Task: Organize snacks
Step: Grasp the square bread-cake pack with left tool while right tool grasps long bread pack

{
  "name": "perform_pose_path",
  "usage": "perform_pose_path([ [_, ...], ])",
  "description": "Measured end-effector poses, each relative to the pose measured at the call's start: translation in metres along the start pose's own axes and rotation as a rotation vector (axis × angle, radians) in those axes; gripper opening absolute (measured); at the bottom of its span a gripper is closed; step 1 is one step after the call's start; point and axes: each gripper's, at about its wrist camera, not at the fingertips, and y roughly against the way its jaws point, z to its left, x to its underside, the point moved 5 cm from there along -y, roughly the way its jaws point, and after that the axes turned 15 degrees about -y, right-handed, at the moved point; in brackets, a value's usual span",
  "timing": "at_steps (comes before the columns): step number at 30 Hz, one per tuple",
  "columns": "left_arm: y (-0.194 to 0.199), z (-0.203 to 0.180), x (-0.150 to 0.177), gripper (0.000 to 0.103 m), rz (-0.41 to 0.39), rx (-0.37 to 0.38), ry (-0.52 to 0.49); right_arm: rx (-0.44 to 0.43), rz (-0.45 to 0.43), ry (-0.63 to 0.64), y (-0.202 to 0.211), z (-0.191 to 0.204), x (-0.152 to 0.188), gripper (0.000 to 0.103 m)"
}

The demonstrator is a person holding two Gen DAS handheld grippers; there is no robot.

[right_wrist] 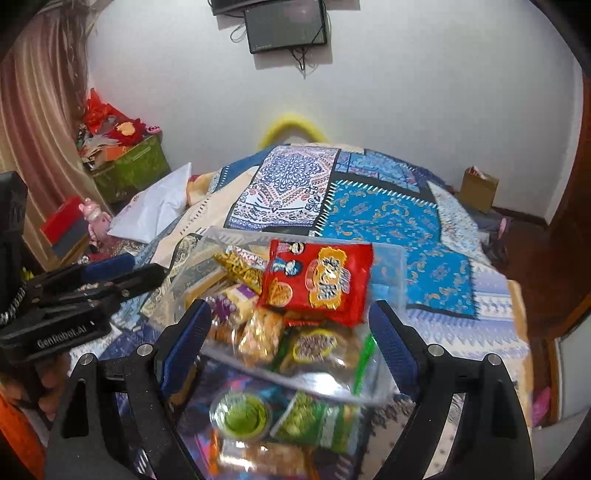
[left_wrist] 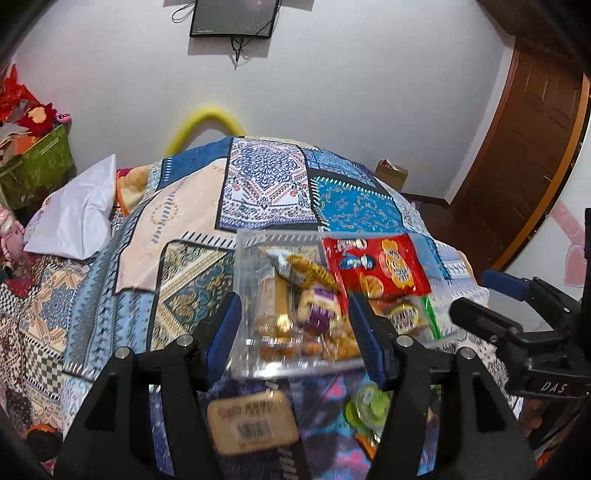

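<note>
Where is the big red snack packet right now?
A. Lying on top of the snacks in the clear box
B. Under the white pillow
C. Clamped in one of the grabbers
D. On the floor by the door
A: the red snack packet lies across the other snacks in the clear box, with neither gripper touching it.

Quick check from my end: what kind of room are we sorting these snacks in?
Most likely a bedroom in a home. The snacks' clear container sits on a bed with a patchwork quilt and a white pillow; a small screen hangs on the wall and a wooden door stands at the right.
</note>
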Motion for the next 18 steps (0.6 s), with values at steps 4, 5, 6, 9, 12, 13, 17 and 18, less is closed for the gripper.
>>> perform_pose_path([
  [4,0.011,-0.003,0.016,0.06,0.014,-0.011,-0.015,-0.001,0.003,-0.006,0.01,-0.002,0.017,0.086],
  [5,0.014,-0.003,0.022,0.06,0.021,-0.014,-0.018,-0.001,0.008,-0.005,0.011,-0.003,0.021,0.086],
  [6,0.015,-0.004,0.027,0.06,0.027,-0.013,-0.021,0.001,0.013,-0.004,0.012,-0.004,0.027,0.086],
  [9,0.017,-0.006,0.046,0.061,0.061,-0.017,-0.03,0.008,0.03,-0.018,0.012,-0.009,0.043,0.087],
  [12,0.016,-0.006,0.064,0.061,0.099,-0.018,-0.033,0.008,0.058,-0.029,0.012,-0.013,0.06,0.087],
  [13,0.015,-0.005,0.07,0.061,0.111,-0.018,-0.032,0.011,0.069,-0.029,0.011,-0.014,0.065,0.087],
  [17,0.008,-0.002,0.094,0.061,0.163,-0.015,-0.026,0.011,0.123,-0.044,0.002,-0.018,0.089,0.087],
  [18,0.006,-0.003,0.099,0.061,0.174,-0.011,-0.026,0.012,0.137,-0.05,-0.001,-0.019,0.095,0.087],
])
